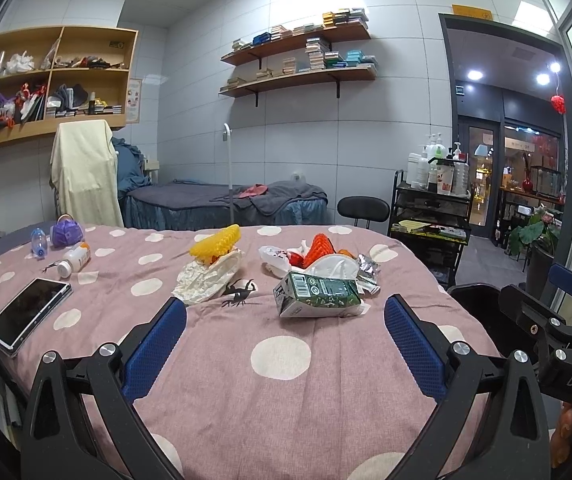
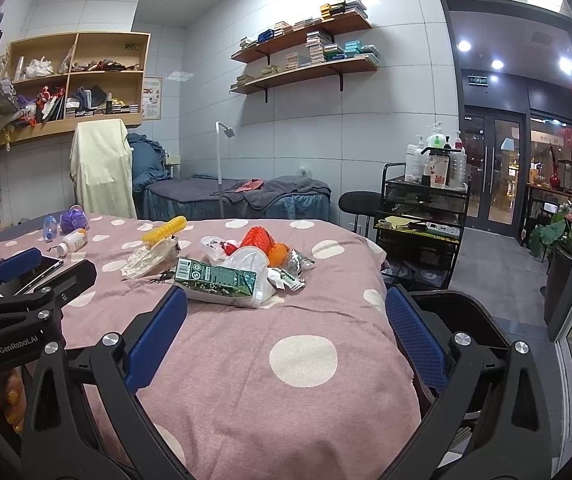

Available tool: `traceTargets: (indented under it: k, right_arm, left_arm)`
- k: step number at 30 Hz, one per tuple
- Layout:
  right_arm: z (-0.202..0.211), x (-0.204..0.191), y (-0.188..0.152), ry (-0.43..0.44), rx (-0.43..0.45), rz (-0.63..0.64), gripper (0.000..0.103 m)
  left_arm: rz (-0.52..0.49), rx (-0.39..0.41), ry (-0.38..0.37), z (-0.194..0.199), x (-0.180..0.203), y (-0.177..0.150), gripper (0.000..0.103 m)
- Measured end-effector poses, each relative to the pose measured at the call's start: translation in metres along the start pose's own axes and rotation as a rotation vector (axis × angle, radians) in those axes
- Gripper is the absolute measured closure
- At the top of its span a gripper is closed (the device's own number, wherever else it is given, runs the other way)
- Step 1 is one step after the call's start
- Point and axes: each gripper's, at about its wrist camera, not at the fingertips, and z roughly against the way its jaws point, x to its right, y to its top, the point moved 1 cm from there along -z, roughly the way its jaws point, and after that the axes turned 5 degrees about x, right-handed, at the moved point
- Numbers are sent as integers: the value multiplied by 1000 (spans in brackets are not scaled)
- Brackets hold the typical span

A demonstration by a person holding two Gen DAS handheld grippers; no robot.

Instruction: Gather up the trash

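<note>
We are at the very start of the pickup: nothing is gripped yet. Our left gripper [image 1: 286, 316] hovers over the pink spotted bedspread [image 1: 278, 392] with its blue pads spread wide and nothing between them, and our right gripper [image 2: 286, 312] is the same, wide apart and empty.

The trash lies in a loose heap near the middle of the bed, ahead of both tools. Nearest is a crushed green carton [image 1: 315, 294], lying on its side; behind it and touching it are a white plastic bag [image 1: 276, 260], an orange foam net [image 1: 319, 248] and a silver wrapper [image 1: 367, 266]. A little to the left sits crumpled white paper [image 1: 206, 278] with a yellow foam net [image 1: 216, 242] on top. The phone [image 1: 28, 312], pill bottle [image 1: 74, 258] and other bottles at the far left look like keepers, not trash.

A black bin [image 2: 461, 320] stands just beside the bed's right edge, under our right gripper.

Next, we judge, one gripper should move forward, straddle the carton across its narrow side and close on it, then carry it to the bin.
</note>
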Motion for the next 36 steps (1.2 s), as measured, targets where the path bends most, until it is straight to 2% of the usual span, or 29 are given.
traceTargets:
  k: [36]
  right_arm:
    - [0,1,-1,3,-4,-13,5]
  left_arm:
    - [-1,-8,-5,-2,0,-1,6]
